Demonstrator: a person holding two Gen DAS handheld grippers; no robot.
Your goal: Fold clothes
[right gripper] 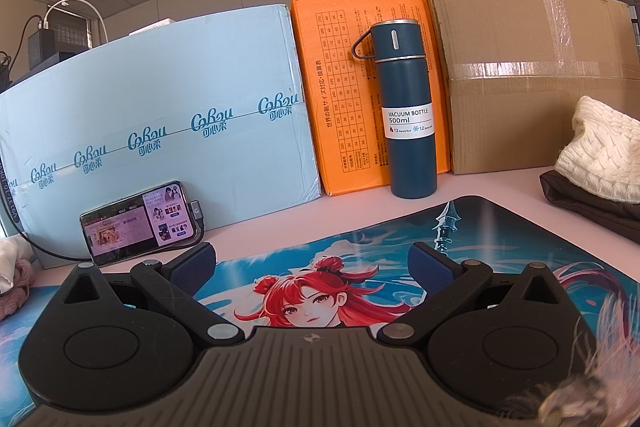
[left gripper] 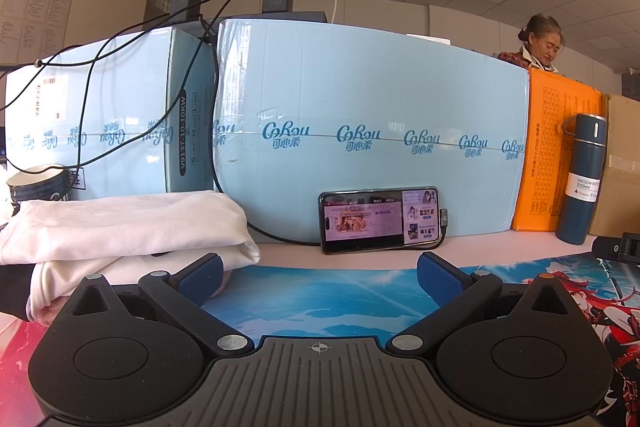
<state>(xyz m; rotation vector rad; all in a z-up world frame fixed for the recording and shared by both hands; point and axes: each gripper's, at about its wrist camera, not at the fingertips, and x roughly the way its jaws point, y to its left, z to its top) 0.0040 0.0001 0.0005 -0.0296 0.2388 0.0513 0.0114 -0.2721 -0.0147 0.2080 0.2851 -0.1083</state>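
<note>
Both claws spread wide, empty: left claw point(left gripper: 318, 277), right claw point(right gripper: 310, 267). Folded white clothes point(left gripper: 128, 223) lie on the tabletop point(left gripper: 360, 255) at ten o'clock of the left claw, long axis crosswise; left nearer

White folded garment point(left gripper: 128, 223), blue anime-print mat point(right gripper: 360, 267), pale-blue box point(left gripper: 372, 127), orange box point(right gripper: 344, 87), navy bottle point(right gripper: 408, 107).

Both your wrist cameras are sitting low over the printed mat point(right gripper: 500, 227), looking toward the row of boxes. Your left view is facing the blue box point(left gripper: 372, 131); your right is angling toward the flask point(right gripper: 406, 107). Both are sharing the phone point(left gripper: 380, 219).
</note>
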